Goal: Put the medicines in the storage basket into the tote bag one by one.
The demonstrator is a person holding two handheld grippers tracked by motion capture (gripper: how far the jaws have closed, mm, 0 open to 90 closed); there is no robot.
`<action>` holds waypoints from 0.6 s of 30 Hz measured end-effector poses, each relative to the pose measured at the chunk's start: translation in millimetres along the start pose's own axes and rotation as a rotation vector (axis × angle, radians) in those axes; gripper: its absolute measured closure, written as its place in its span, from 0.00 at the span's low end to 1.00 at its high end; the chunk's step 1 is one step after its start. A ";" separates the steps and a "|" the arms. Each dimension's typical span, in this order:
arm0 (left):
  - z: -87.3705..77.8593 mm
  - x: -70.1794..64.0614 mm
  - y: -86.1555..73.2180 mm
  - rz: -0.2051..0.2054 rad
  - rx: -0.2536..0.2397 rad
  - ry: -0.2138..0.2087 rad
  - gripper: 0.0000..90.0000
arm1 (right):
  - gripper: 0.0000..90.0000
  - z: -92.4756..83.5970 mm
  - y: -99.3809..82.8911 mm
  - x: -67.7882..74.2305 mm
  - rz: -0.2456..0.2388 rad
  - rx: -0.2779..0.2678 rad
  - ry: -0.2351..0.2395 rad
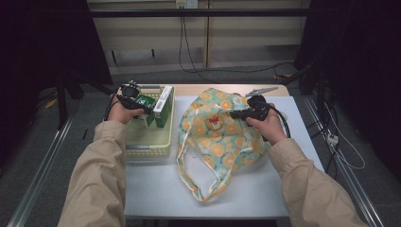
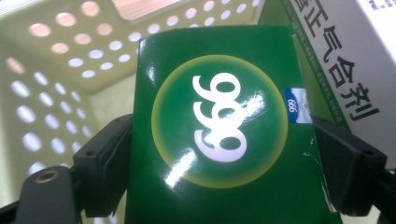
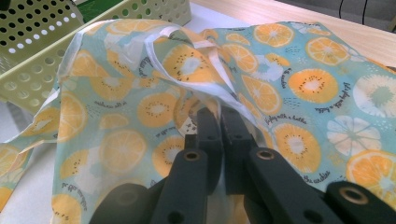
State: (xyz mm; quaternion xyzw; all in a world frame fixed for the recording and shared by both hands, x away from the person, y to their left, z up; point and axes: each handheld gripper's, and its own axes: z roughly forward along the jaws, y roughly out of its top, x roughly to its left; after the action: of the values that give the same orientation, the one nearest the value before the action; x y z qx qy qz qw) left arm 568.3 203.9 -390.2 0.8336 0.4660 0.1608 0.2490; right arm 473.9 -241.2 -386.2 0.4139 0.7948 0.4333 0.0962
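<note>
The left gripper (image 1: 142,105) has its jaws around the green box (image 2: 219,135), which stands in the yellow basket (image 1: 147,142) at the surface's left edge. The right gripper (image 1: 236,114) pinches the fruit-print bag (image 1: 217,137) at its rim, jaws fully closed on cloth. The glossy box could slip or catch the neighbouring white box (image 2: 345,56) on lifting; the thin cloth may pull free.
</note>
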 end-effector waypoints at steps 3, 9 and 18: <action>-9.9 0.1 0.2 -0.007 -0.007 -0.008 0.18 | 0.98 -1.0 -0.6 -0.1 -0.002 -0.003 -0.002; -38.2 -0.4 0.6 -0.019 -0.013 -0.030 0.19 | 0.98 -0.1 -3.2 0.1 0.003 0.001 -0.005; -79.8 -0.8 -1.0 0.023 -0.029 -0.039 0.19 | 0.98 1.0 -4.5 -0.1 0.007 0.003 -0.015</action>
State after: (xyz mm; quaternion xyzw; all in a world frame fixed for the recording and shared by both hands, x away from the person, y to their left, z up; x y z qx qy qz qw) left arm 527.2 224.8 -325.0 0.8383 0.4491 0.1542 0.2680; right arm 471.9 -241.9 -390.2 0.4201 0.7934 0.4291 0.0999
